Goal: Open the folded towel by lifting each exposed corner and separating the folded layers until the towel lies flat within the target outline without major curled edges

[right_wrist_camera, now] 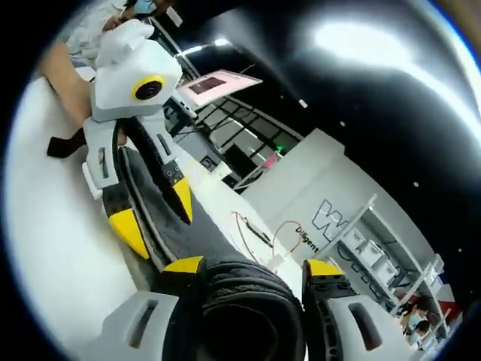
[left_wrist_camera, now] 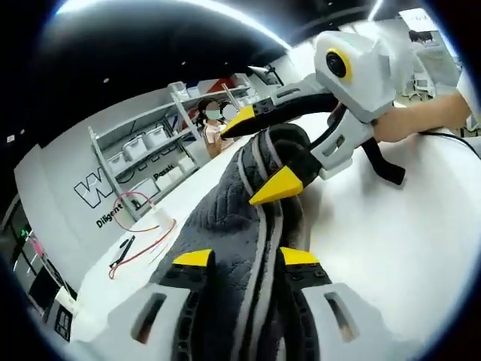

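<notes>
Left gripper view: your left gripper (left_wrist_camera: 244, 259) is clamped on the grey towel (left_wrist_camera: 225, 248), the cloth bunched between its yellow-tipped jaws. Your right gripper (left_wrist_camera: 259, 154) comes in from the right and pinches the same towel further along.
Towel position: it hangs stretched between the two grippers, lifted above the white counter (left_wrist_camera: 391, 241), not lying on it.
Right gripper view: your right gripper (right_wrist_camera: 252, 267) is closed around a thick roll of towel (right_wrist_camera: 240, 301); your left gripper (right_wrist_camera: 154, 210) grips the far end.
Progress: early to midway, I judge. The layers look bunched, nothing lies flat, and I cannot make out the target outline.
Left to do: spread, lay down, smooth the edges.
</notes>
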Available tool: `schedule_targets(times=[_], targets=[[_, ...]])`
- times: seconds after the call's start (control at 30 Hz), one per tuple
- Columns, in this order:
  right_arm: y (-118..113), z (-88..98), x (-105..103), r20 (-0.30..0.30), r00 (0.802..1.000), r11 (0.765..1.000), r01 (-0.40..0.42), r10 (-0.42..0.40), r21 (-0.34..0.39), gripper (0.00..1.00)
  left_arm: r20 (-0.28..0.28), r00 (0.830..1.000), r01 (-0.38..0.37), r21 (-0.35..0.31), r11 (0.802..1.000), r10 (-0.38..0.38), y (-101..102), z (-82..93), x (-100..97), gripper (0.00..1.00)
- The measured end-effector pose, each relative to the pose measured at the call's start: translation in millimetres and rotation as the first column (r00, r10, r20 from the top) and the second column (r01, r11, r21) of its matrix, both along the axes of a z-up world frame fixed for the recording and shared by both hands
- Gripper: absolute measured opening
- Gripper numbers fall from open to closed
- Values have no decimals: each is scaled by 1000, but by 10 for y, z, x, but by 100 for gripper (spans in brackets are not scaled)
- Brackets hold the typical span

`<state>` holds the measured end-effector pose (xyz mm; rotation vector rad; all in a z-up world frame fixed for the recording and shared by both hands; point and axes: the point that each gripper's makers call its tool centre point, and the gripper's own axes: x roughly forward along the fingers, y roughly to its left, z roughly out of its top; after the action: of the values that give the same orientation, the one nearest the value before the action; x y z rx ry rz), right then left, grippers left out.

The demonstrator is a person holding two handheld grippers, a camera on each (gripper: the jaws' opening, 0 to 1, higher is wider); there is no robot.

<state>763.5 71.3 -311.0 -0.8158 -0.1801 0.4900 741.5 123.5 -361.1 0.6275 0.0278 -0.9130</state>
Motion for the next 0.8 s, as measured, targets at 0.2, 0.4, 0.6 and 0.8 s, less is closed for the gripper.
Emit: schedule_targets(times=[0.2,0.4,0.6,0.8], targets=[[-54,0,24,-8,1000,1000,25,-25,8,49,69,997,43,53,998,-47,-30,22,-58,8],[-107,-19,54,-29,999,999,46,-46,29,50,67,996,58,26,998,-59,-30,69,-61,7],[-46,24,5,-5,1000,1000,17,-16,25,50,60,997,52,-1,999,-52,-18,105,-48,6],[41,41,-43,14,1000,1000,-21,21,13,49,51,998,45,-28,999,-44,8,144,28,5]])
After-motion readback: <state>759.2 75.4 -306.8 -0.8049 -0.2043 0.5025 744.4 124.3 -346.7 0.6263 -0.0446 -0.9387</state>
